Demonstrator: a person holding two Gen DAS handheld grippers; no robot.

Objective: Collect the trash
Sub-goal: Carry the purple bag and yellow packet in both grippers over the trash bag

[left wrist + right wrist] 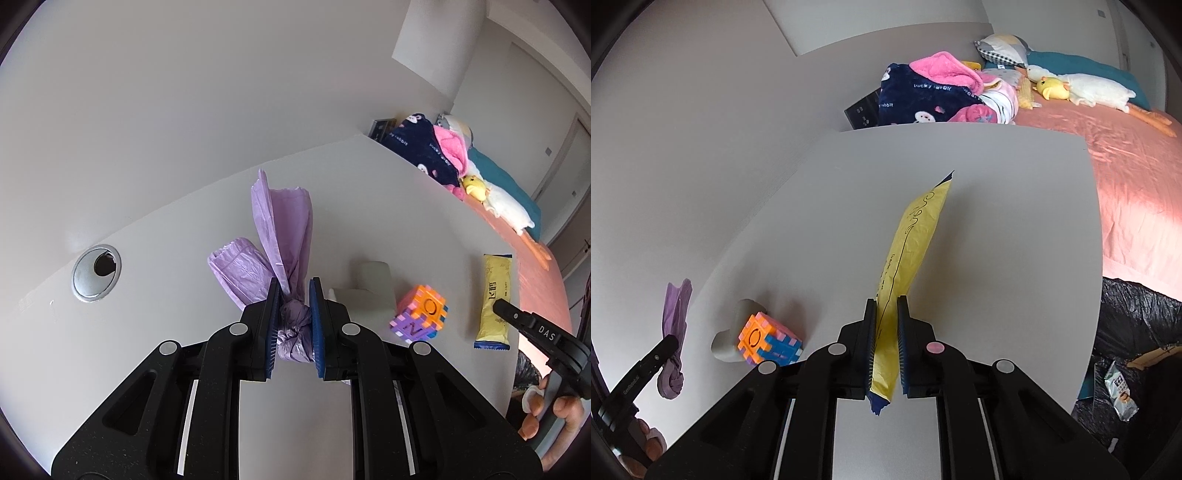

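Trash: yellow wrapper clamped in right gripper, purple bag clamped in left gripper; bin bag drop pending

Both wrist views downward, table shared.

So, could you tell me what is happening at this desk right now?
A person is clearing trash with two handheld claws. The left claw is shut on a knotted purple bag; the right claw is shut on a yellow wrapper. A toy block cube sits on the white desk, and a black trash bag waits beside it.
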